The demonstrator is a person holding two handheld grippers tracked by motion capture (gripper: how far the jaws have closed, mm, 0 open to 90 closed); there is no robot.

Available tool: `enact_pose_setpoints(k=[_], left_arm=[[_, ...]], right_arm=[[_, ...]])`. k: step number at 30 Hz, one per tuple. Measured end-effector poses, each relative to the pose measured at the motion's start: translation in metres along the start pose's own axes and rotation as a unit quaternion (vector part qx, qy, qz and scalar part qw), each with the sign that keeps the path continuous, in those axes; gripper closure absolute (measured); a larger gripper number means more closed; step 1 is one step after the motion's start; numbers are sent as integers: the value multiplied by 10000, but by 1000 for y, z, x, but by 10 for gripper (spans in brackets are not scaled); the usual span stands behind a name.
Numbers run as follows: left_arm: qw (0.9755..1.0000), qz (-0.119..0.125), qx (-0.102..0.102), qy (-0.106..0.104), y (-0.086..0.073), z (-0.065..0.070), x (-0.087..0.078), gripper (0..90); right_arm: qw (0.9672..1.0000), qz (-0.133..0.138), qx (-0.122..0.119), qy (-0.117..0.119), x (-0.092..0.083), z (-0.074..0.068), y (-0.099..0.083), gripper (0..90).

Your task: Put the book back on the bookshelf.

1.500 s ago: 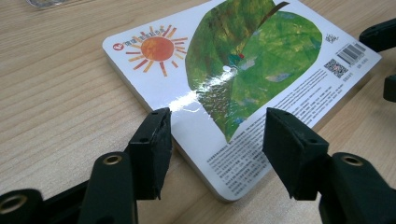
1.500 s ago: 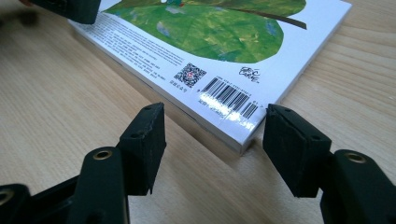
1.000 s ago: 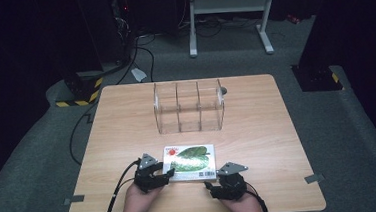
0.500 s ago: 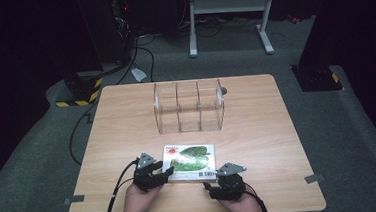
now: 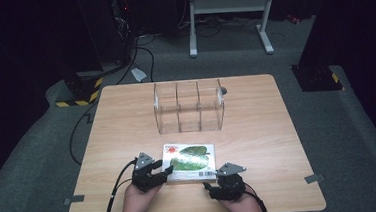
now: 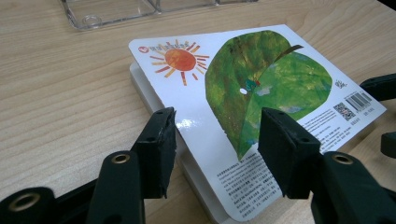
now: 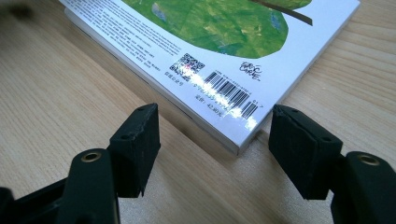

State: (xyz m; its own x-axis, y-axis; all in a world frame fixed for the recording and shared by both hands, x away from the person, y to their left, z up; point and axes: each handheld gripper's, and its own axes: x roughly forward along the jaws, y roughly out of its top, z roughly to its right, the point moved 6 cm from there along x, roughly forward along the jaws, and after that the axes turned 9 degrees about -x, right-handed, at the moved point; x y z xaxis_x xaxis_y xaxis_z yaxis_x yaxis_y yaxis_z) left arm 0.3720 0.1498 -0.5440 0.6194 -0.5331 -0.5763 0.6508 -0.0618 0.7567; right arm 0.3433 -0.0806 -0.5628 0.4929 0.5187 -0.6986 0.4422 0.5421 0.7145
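The fingers (image 6: pixel 159 140) of the left gripper (image 6: pixel 215 140) stand apart, one over the book's left edge and one above its cover; neither pad presses on the book (image 6: pixel 243 93). These jaws have just been closing a little, with a near corner of the book below and between them.

High view: the book (image 5: pixel 189 161) lies flat on the table (image 5: pixel 127 120), near the front edge and well apart from the clear plastic organizer (image 5: pixel 188 106) farther back. The left gripper (image 5: pixel 166 172) sits at the book's near left corner, the right gripper (image 5: pixel 206 186) just off its near right corner. The book's long axis runs left to right across the table.

Left gripper view: the back cover faces up, showing a sun and a large green leaf. The cover's near corner rides slightly above the pages. To do this step well, slide one finger under the board edge and keep the other on top, then close squarely on the corner, not on the loose cover alone.

Right gripper view: the right gripper (image 7: pixel 212 144) is open, and its fingers (image 7: pixel 137 140) flank the barcode corner of the book (image 7: pixel 224 28) without touching it. The printed text and barcode lie along the near edge. Hold this gripper level and low, so that both corners can be taken evenly.
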Motion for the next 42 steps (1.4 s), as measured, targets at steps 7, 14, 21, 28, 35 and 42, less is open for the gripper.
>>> enact_pose_setpoints(k=[7,14,21,28,35,42], left_arm=[[9998,145,99,-11,6,4,-6,479],[9993,258,252,-78,15,11,-16,481],[9985,408,274,-224,21,18,-24,486],[9980,502,235,-319,24,22,-27,489],[9984,452,173,-282,23,15,-24,471],[9976,82,-465,-498,19,1,-7,383]], right_arm=[[10000,-6,-37,-5,0,0,0,326],[9999,18,-118,-20,1,0,0,311],[9998,104,-112,-104,1,-1,3,285],[9984,159,-51,-535,10,-1,16,254],[9979,194,4,-612,11,-1,17,248],[9979,163,3,-626,11,-1,16,249]])
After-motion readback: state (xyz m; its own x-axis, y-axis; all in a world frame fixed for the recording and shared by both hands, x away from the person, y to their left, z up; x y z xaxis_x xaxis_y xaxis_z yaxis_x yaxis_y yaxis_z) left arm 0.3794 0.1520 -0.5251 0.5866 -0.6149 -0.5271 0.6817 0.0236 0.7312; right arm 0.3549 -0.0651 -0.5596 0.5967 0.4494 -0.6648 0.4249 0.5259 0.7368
